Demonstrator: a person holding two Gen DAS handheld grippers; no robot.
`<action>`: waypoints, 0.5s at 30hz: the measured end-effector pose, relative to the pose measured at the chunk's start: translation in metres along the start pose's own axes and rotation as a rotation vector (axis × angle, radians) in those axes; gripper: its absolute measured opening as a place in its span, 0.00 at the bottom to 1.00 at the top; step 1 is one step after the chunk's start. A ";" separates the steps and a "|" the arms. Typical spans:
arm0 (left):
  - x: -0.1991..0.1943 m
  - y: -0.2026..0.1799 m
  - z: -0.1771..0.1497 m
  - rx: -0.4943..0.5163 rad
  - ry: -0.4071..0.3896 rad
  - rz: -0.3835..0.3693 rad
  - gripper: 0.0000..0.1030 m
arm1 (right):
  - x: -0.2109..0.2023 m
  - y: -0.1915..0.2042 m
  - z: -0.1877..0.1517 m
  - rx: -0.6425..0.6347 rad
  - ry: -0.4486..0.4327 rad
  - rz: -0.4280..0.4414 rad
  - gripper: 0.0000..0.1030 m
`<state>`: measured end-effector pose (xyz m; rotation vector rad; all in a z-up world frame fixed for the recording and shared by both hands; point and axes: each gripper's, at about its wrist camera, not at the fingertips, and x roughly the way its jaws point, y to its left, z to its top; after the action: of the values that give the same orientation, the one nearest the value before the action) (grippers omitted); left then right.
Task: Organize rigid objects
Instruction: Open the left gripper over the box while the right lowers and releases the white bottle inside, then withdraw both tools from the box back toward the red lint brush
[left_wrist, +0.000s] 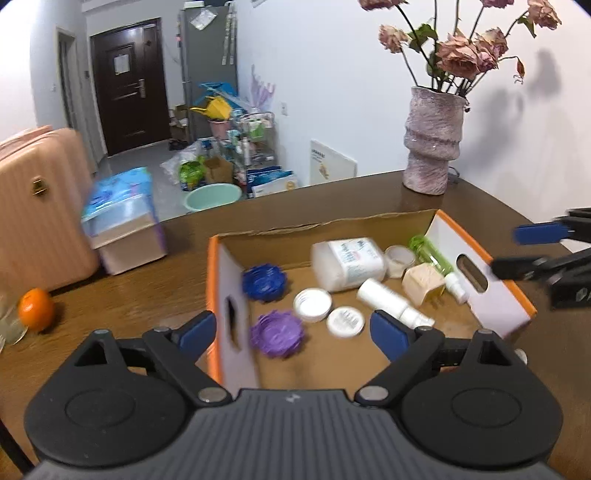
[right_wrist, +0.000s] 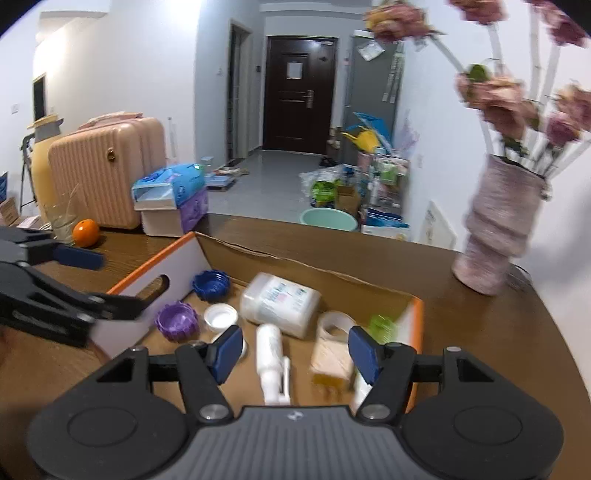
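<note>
An open cardboard box (left_wrist: 325, 227) with orange-edged white end walls sits on the brown table. It holds a blue ridged lid (left_wrist: 264, 282), a purple ridged lid (left_wrist: 277, 333), two white caps (left_wrist: 312, 304), a white tub (left_wrist: 347, 263), a white spray bottle (left_wrist: 391, 301), a tape roll (left_wrist: 399, 260), a green bottle (left_wrist: 430, 254) and a beige box (left_wrist: 423, 282). My left gripper (left_wrist: 291, 334) is open and empty, straddling the box's left wall. My right gripper (right_wrist: 293, 352) is open and empty above the spray bottle (right_wrist: 271, 360), and shows in the left view (left_wrist: 517, 251).
A pink vase (left_wrist: 432, 140) of dried roses stands at the table's back right. An orange (left_wrist: 37, 308) and a glass lie at the left, beside a pink suitcase (left_wrist: 40, 210) and a tissue pack on a storage box (left_wrist: 122, 218).
</note>
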<state>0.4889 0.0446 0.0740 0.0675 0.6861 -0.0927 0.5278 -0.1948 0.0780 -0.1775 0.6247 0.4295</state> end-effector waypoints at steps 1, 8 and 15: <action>-0.008 0.002 -0.003 -0.009 0.000 0.006 0.91 | -0.008 -0.005 -0.003 0.016 -0.001 -0.010 0.61; -0.062 0.000 -0.030 -0.024 -0.106 0.022 0.97 | -0.064 -0.026 -0.039 0.142 -0.070 -0.048 0.66; -0.111 -0.018 -0.063 -0.009 -0.306 -0.009 1.00 | -0.108 -0.012 -0.073 0.166 -0.145 -0.088 0.75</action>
<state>0.3618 0.0391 0.0957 0.0404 0.3811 -0.1065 0.4156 -0.2624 0.0846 -0.0157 0.5050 0.3006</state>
